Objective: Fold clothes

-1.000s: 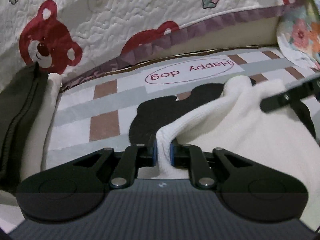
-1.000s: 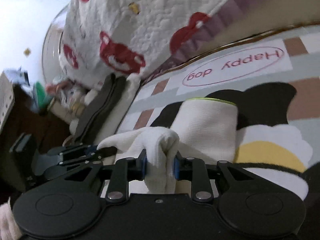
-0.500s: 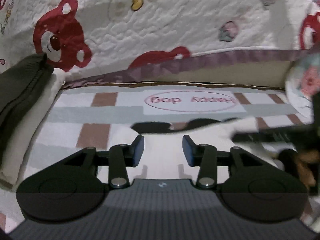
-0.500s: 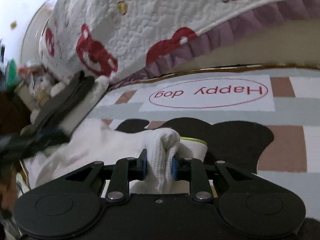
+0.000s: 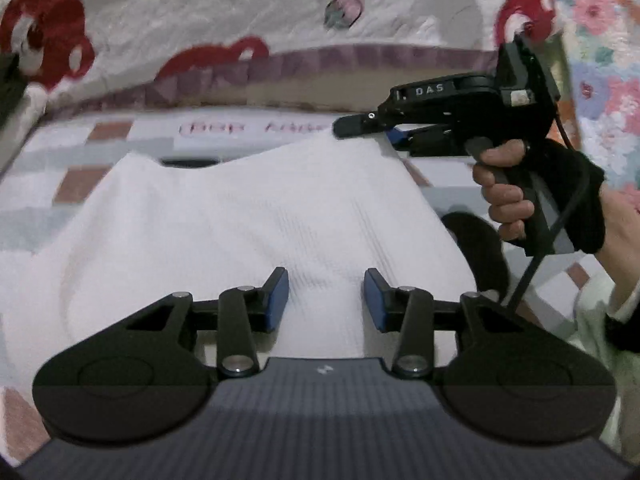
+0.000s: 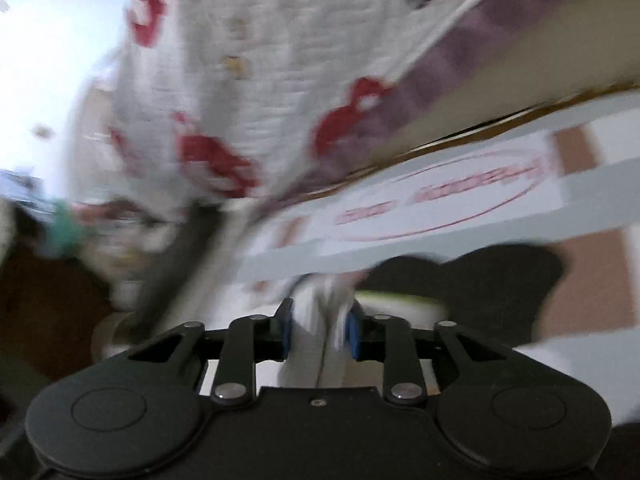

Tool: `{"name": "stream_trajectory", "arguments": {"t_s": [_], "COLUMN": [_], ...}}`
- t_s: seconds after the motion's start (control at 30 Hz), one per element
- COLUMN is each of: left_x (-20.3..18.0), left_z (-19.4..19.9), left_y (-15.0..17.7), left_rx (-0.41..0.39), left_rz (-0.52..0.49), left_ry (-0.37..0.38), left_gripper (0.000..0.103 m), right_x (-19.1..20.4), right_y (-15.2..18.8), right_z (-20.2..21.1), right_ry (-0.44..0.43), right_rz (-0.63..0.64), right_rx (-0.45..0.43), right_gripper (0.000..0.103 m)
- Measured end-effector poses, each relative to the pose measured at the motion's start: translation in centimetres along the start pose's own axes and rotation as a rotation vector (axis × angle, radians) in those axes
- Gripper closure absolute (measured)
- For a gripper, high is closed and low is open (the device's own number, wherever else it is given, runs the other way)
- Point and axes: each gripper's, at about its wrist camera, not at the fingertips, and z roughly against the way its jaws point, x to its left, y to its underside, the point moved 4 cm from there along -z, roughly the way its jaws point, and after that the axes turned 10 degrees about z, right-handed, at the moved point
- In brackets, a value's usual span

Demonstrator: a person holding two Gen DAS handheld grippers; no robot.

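Cloth (image 5: 256,216) lies spread on the mat (image 5: 60,148), mid-surface. Left gripper (image 5: 325,295) hovers open above it, holding nothing; its near edge may slump unpinned.

Right gripper (image 6: 319,330), jaws just widening, has a white bunch between them; it could slip free.

L gripper (image 5: 325,294) jaws apart over white garment (image 5: 256,216); R gripper (image 5: 362,127) at its far edge.

Motion blur smears the whole right wrist view, leaving the mat's red lettering (image 6: 440,200) at centre right unreadable. In the left wrist view the white garment (image 5: 248,232) hides the lettering's lower edge.
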Motion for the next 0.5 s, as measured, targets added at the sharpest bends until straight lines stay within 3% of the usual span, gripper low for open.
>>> {"name": "stream_trajectory", "arguments": {"t_s": [0.07, 0.23, 0.37, 0.43, 0.5], "left_x": [-0.2, -1.8, -1.8, -2.0, -1.3], "left_z": [-0.7, -1.1, -1.0, -0.2, 1.9], "left_y": [0.0, 1.1, 0.6, -0.3, -1.4], "left_rx": [0.009, 0.0, -0.003, -0.014, -0.094], "left_rz": [0.024, -0.047, 0.017, -0.008, 0.027], "left_ry": [-0.021, -0.103, -0.088, -0.078, -0.075], "left_gripper": [0.063, 0.064, 0.069, 0.079, 0.08], "right_x": [0.8, 5.4, 10.5, 11.5, 10.0], "right_y": [0.3, 1.5, 4.0, 5.8, 6.9], "right_z": [0.2, 4.5, 5.0, 3.8, 1.8], "right_ry": [0.083, 0.284, 0.101, 0.147, 0.202], "right_rz": [0.099, 0.337, 0.553, 0.669, 0.647], "right_rx": [0.009, -0.125, -0.129, -0.147, -0.102], "right_gripper": [0.064, 0.062, 0.063, 0.061, 0.062]}}
